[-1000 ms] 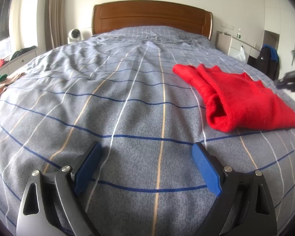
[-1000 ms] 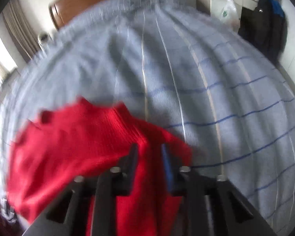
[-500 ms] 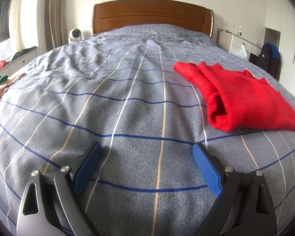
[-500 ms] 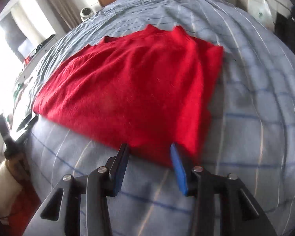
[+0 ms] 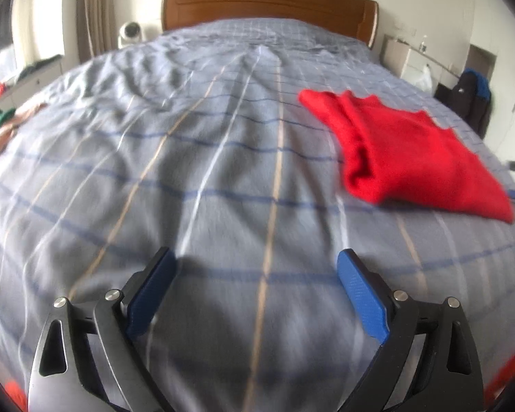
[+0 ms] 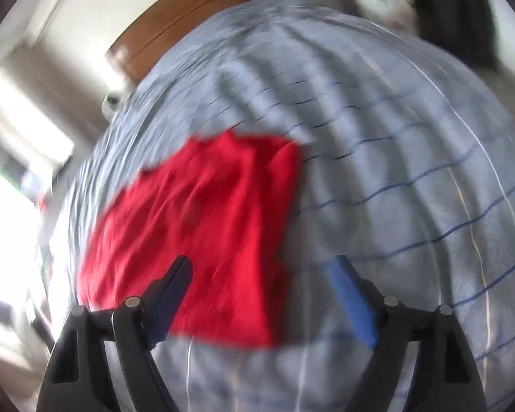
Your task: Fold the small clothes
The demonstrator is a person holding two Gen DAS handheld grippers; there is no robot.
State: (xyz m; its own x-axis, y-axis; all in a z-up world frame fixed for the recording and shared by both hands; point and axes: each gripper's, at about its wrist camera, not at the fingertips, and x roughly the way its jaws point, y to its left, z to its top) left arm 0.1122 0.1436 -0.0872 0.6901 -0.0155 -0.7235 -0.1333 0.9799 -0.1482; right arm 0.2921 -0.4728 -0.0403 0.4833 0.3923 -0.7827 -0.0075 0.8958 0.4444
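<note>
A red knitted garment [image 5: 405,151] lies folded on the grey checked bedspread [image 5: 223,158], right of centre in the left wrist view. My left gripper [image 5: 257,288] is open and empty, low over the bedspread, well to the left of and nearer than the garment. In the blurred right wrist view the same red garment [image 6: 209,233] lies flat just ahead of my right gripper [image 6: 264,295], which is open and empty above the garment's near edge, its left finger over the red cloth.
A wooden headboard [image 5: 267,3] stands at the far end of the bed. A white cabinet [image 5: 412,61] and a dark bag [image 5: 470,99] stand at the right. Loose clothes [image 5: 0,123] lie at the bed's left edge, below a windowsill.
My right gripper has let go of the red garment, opened wide and drawn back and up from it. The garment now lies flat. My left gripper has shifted only slightly.
</note>
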